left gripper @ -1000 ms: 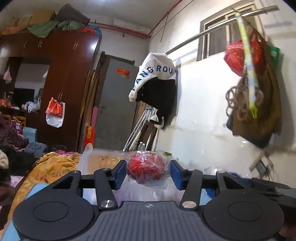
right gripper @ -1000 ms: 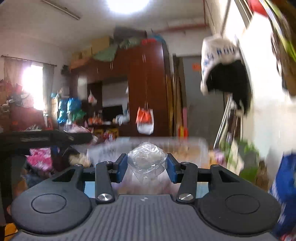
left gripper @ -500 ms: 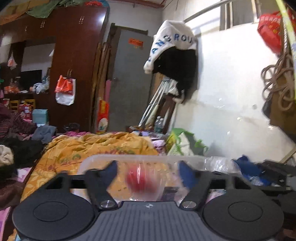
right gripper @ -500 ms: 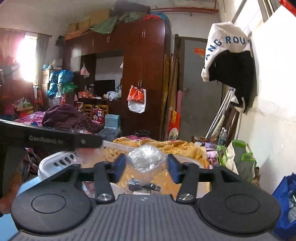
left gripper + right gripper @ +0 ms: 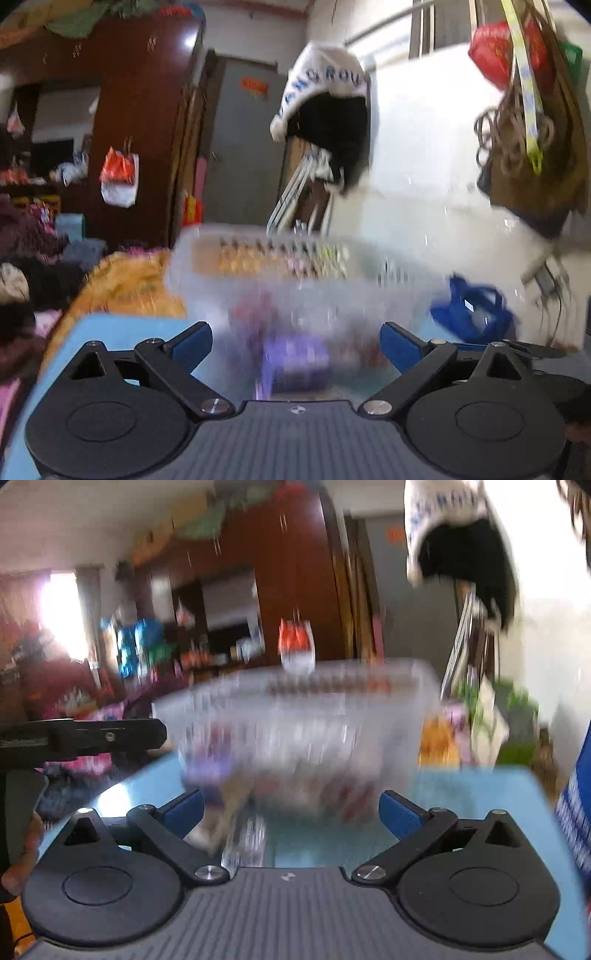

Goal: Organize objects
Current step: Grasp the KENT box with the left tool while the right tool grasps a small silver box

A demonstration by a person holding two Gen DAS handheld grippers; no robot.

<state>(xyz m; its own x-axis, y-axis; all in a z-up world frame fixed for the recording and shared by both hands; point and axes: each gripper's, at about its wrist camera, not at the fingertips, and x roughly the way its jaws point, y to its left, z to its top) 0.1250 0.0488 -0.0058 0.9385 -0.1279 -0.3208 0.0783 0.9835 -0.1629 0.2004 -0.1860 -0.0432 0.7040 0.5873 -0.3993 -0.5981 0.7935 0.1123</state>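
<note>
Both frames are pretty smeared with motion blur, so take the details with a grain of salt.

Starting on the left: the left hand-held gripper [image 5: 295,345] has its blue pads spread wide with nothing between them. Straight ahead of it sits a translucent white basket [image 5: 258,258] with slotted walls, standing on a light blue desk [image 5: 110,328]. Through the basket's near wall I can make out blurry colored stuff, something purple [image 5: 295,354] and something reddish [image 5: 255,314], but I can't tell what any of it is. Off to the right of the basket there's a blue bag [image 5: 469,314] near the wall.

Moving over to the right wrist view: part of the left tool shows as a black bar at the far left edge. The right hand-held gripper [image 5: 291,812] is also spread open and empty. Same basket [image 5: 369,686] in front of it, same purple blob [image 5: 210,771] inside near the left wall, plus more reddish and pale shapes. There's also something clear and pale [image 5: 243,838] lying low between the basket and the gripper; whether it's in the basket or on the desk [image 5: 461,790] I honestly can't tell.

Progress-wise, my read is that the basket is the collection spot and it already holds several items. Neither gripper carries anything right now, so each is free for another pickup. How much loose stuff is left to gather isn't visible from here.
</note>
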